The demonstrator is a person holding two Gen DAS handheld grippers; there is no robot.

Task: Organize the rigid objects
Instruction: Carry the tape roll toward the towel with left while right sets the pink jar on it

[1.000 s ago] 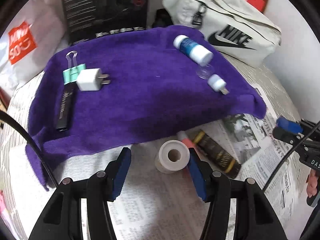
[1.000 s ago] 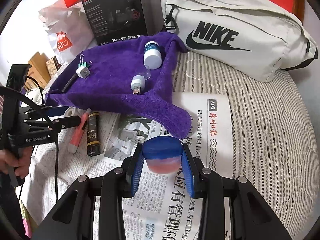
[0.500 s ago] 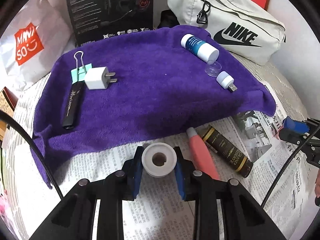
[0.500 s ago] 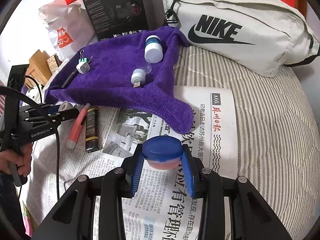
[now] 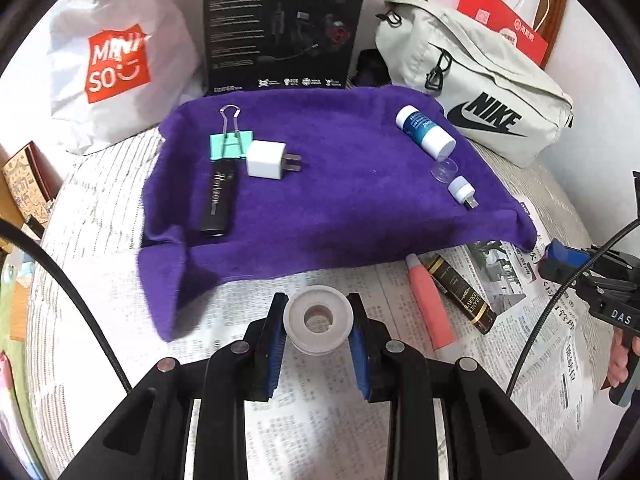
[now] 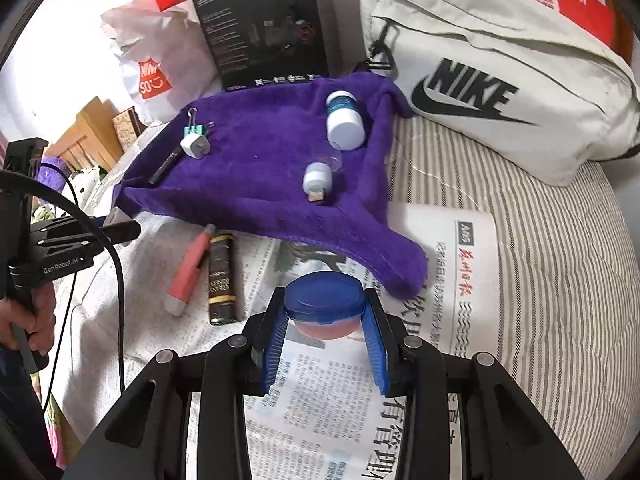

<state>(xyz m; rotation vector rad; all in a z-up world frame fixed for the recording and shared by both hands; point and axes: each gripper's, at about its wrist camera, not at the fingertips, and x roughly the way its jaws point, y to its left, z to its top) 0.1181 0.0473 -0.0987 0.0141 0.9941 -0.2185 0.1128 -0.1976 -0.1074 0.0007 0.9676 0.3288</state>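
My left gripper (image 5: 318,322) is shut on a white tape roll (image 5: 319,319) and holds it above the newspaper, just in front of the purple towel (image 5: 340,200). My right gripper (image 6: 325,320) is shut on a small jar with a blue lid (image 6: 325,298), near the towel's front corner (image 6: 400,268). On the towel lie a green binder clip (image 5: 230,146), a white charger plug (image 5: 269,159), a black tube (image 5: 219,204), a blue-and-white bottle (image 5: 425,130) and a small white USB piece (image 5: 463,191).
A pink tube (image 5: 429,306) and a dark brown tube (image 5: 462,292) lie on the newspaper (image 6: 460,280) right of my left gripper. A black box (image 5: 284,24), a white Miniso bag (image 5: 116,60) and a Nike bag (image 5: 480,96) stand behind the towel.
My left gripper closed on the white tape roll and lifted it off the newspaper. My right gripper has kept hold of the blue-lidded jar and moved slightly closer to the towel.
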